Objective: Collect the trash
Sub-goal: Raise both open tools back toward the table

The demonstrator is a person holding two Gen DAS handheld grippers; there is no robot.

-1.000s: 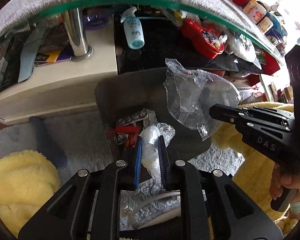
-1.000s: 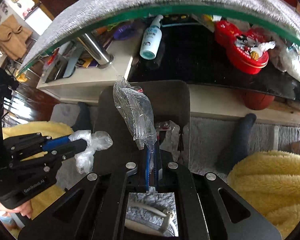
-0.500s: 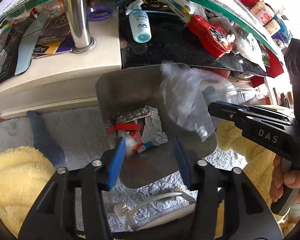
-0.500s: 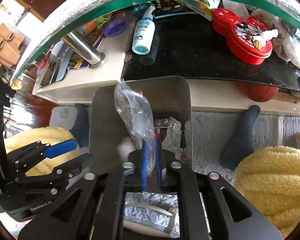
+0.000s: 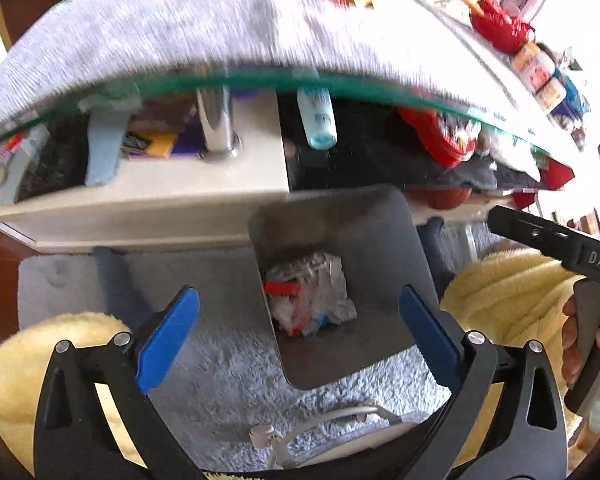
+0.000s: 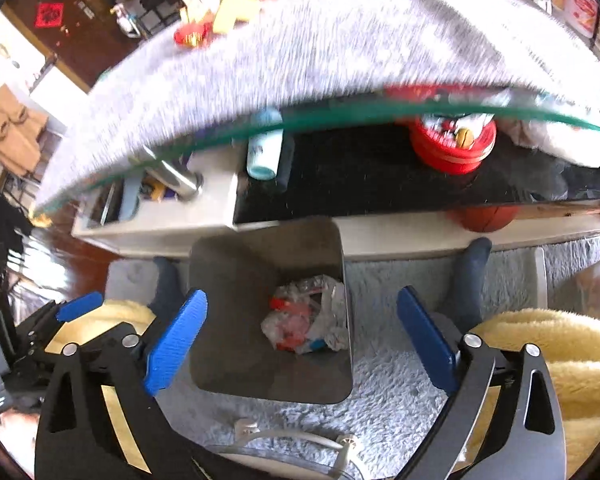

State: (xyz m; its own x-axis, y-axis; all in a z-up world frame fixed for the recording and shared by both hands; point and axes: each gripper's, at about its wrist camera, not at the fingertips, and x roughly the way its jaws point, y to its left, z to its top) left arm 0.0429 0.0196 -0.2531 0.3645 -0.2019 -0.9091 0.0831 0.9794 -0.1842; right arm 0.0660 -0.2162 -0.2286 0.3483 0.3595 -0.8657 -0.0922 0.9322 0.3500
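Observation:
A grey metal trash bin (image 5: pixel 384 240) stands on the pale rug below the table; it also shows in the right wrist view (image 6: pixel 236 280). Crumpled plastic and red wrappers (image 5: pixel 312 292) lie at its bottom, also seen in the right wrist view (image 6: pixel 306 320). My left gripper (image 5: pixel 298 324) is wide open and empty above the bin. My right gripper (image 6: pixel 302 332) is wide open and empty above the bin too. The right gripper's body (image 5: pixel 556 244) shows at the right of the left wrist view; the left gripper's fingers (image 6: pixel 80 306) show at the left of the right wrist view.
A glass table edge with a grey cloth (image 5: pixel 220 40) overhangs the bin. A lower shelf holds a spray bottle (image 5: pixel 318 120), a chrome leg (image 5: pixel 216 128) and a red tin (image 6: pixel 452 144). Yellow fluffy cushions (image 5: pixel 508 296) flank the rug. A white cable (image 5: pixel 320 420) lies near me.
Both grippers opened and dropped their plastic pieces into the bin. Both then rose, so the table top now fills the upper view.

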